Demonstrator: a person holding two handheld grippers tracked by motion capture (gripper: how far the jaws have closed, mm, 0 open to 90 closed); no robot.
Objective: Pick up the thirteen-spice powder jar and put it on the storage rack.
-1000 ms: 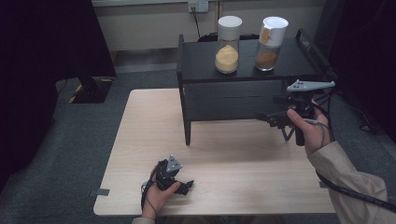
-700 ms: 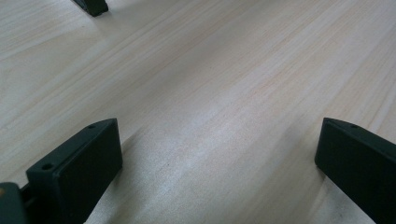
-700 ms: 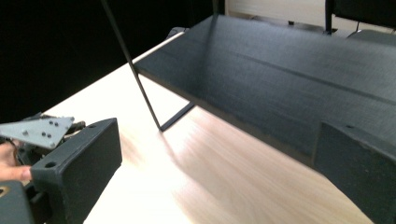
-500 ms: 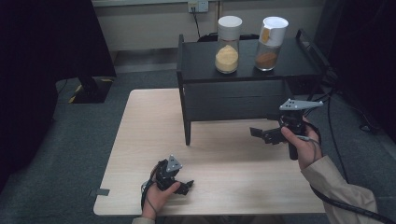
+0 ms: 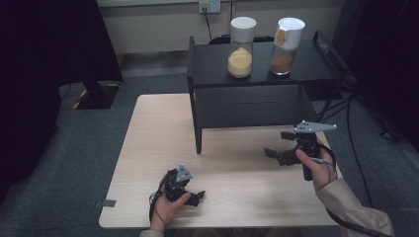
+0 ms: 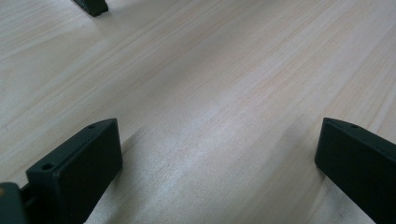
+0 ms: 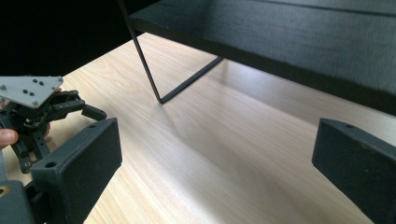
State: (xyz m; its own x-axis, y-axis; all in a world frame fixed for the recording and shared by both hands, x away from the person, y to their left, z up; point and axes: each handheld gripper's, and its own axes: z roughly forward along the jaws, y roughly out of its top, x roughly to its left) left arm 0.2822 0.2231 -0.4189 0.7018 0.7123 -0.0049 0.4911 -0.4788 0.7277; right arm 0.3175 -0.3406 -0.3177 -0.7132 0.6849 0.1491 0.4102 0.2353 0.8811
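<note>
High view: right gripper (image 5: 277, 148) jaws apart, empty, beside black shelf (image 5: 257, 94); left gripper (image 5: 193, 196) apart, resting on table (image 5: 148, 133). Idle step, likely; next: reach up toward jars (image 5: 240, 47).

A: Table (image 5: 148, 148), far half?
B: Shelf (image 5: 257, 106) on it; two jars on top, left jar (image 5: 240, 47) beside right jar (image 5: 286, 45).
A: Near half?
B: Left gripper (image 5: 193, 196) at the front edge, left; right gripper (image 5: 278, 146) right, before the shelf, well apart.
</note>
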